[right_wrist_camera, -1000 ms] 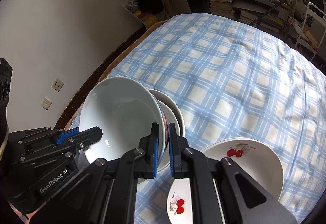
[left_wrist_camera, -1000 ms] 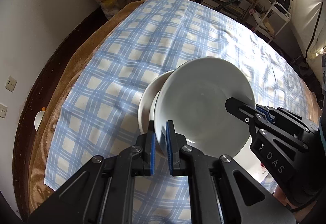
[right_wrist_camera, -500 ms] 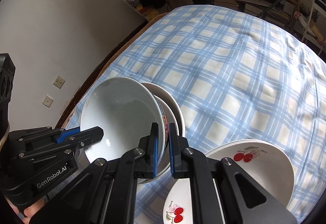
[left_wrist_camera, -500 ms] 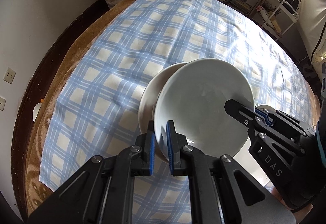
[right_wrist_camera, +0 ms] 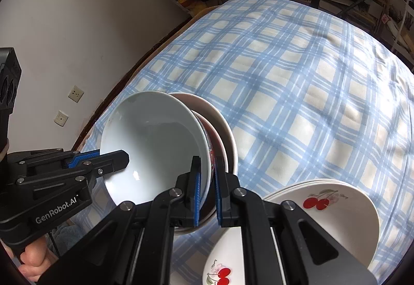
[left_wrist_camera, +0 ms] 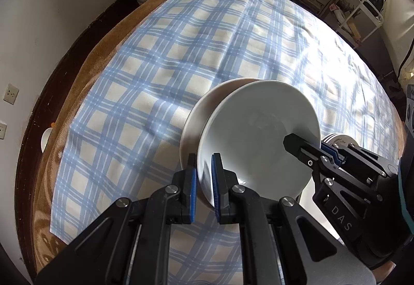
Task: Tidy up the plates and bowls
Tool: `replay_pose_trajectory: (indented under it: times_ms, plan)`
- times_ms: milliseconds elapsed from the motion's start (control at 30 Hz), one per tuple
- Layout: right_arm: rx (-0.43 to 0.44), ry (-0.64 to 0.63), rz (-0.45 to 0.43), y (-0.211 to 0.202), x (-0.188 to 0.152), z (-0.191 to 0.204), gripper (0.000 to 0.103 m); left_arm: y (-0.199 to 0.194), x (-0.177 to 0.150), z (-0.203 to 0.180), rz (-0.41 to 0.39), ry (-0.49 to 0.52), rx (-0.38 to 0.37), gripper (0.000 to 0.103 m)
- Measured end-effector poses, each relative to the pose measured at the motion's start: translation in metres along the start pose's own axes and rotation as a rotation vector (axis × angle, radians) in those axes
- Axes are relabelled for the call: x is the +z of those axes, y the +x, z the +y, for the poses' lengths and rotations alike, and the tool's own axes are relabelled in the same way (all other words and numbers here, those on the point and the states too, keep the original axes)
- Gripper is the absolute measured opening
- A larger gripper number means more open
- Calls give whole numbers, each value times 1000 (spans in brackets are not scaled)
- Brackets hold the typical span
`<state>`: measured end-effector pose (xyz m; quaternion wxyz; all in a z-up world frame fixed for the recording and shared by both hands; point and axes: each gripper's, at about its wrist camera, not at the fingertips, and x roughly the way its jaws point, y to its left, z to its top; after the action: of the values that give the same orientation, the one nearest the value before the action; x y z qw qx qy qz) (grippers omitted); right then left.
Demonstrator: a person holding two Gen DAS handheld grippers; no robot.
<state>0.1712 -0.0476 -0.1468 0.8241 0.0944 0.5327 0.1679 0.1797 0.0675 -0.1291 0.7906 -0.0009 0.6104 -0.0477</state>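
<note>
Both tools are black, angular tongs with blue ribbed pads lining their fingers and silver screws at the joints. The left gripper (left_wrist_camera: 204, 181) carries white "GenRobot.AI" lettering on its body, seen from the right gripper (right_wrist_camera: 207, 186), whose side reads "DAS". A teal band wraps the body behind that lettering.

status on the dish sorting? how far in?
Done: cherry plates already sit stacked on the checked cloth. In hand: left gripper and right gripper both clamp the white bowl nested with other bowls, tilted. Left: setting that bowl stack down.
</note>
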Motion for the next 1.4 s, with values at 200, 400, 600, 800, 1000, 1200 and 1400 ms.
replay_pose_trajectory:
  times_ms: [200,400,600,800,1000,1200,1400]
  plan:
    - [13,-8,1,-2,1,0,13,-7,2,-2,-44,24,34,11]
    - [9,-14,21,-2,2,2,15,-2,3,2,-23,19,40,14]
    - [34,-6,36,-9,2,-1,19,-8,1,4,-36,17,54,18]
    - [37,-12,41,-16,1,0,26,-17,-1,14,-64,-7,91,18]
    - [41,-11,39,-21,2,-2,29,-11,0,22,-34,-39,107,18]
    - [44,-11,13,-36,8,-9,43,-4,1,33,-3,-75,133,23]
    - [4,59,-32,-50,14,-35,80,1,4,40,18,-98,138,30]
